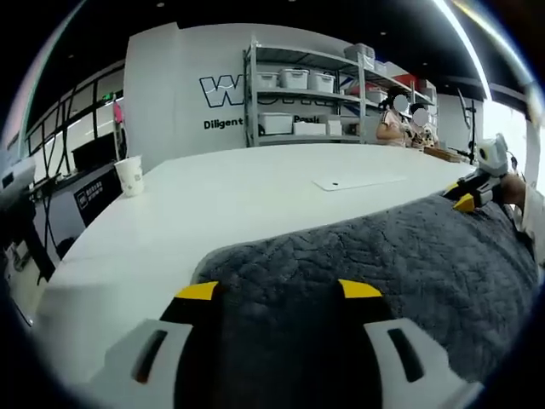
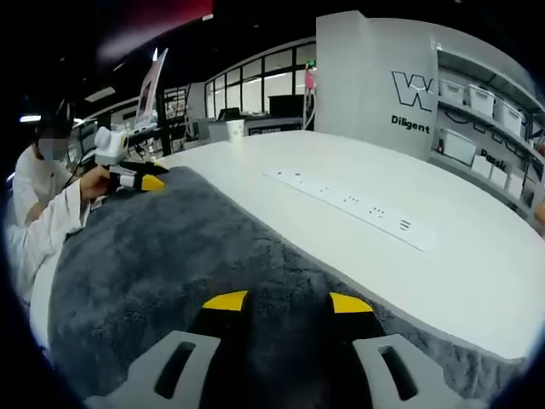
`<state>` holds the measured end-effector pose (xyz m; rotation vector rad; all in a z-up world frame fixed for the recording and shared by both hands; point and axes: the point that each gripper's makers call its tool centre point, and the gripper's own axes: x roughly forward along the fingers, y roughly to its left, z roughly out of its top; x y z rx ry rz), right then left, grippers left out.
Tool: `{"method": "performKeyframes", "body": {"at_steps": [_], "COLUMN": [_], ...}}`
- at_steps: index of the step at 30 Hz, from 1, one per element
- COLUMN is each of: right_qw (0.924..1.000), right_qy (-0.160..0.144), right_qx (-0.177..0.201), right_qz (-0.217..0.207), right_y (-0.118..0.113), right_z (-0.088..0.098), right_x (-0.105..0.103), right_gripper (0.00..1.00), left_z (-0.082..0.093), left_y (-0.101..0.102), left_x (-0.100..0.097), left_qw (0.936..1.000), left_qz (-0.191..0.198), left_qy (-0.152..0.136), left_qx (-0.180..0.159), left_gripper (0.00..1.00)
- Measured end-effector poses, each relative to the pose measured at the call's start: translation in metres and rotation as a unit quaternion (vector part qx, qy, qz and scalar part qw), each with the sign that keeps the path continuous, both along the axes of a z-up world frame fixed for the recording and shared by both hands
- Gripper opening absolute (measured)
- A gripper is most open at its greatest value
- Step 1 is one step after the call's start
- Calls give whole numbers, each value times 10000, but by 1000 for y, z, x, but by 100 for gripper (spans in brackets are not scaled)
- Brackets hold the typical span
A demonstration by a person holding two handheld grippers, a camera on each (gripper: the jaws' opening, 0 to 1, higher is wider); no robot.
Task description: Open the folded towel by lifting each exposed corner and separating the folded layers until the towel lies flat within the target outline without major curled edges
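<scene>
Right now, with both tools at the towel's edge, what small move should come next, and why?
Probably close each tool on the edge and pull outward. The left tool and right tool sit open over the grey towel, which looks mostly spread on the white table, though its near edges are hidden.

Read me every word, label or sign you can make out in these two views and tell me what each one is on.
"Diligent": dark lettering on the white wall panel, cut off by the shelving in the left gripper view.
"W": start of a large outlined logo above it on the same panel; the rest is hidden.
Sign on the dark board left of the paper cup: too blurred to read.
Markings on the white strip on the table: too small to read.
</scene>
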<state>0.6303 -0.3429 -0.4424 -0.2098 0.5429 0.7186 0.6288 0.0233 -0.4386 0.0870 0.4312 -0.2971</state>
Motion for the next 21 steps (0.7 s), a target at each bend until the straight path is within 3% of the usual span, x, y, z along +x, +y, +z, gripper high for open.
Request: {"method": "performKeyframes", "body": {"at_steps": [11, 13, 17, 19, 21], "right_qw": [10000, 9998, 9993, 9989, 9981], "right_qy": [34, -6, -32, -58, -92], "right_qx": [-43, -146, -320, -433, -581], "right_qz": [-70, -115, -193, -180, -159], "right_y": [-2, -3, -6, -8, -10], "right_z": [0, 1, 4, 6, 9], "right_x": [-1, -1, -1, -2, -5], "right_gripper": [33, 37, 54, 57, 63], "left_z": [0, 0, 1, 2, 7], "left_y": [1, 1, 1, 1, -8], "left_x": [2, 2, 3, 2, -2], "left_qw": [10000, 10000, 9999, 9998, 9989], "left_qz": [33, 69, 121, 157, 89], "left_qy": [-40, -22, 53, 84, 201], "left_qx": [-26, -27, -23, -51, -410], "left_gripper": [52, 53, 54, 60, 76]}}
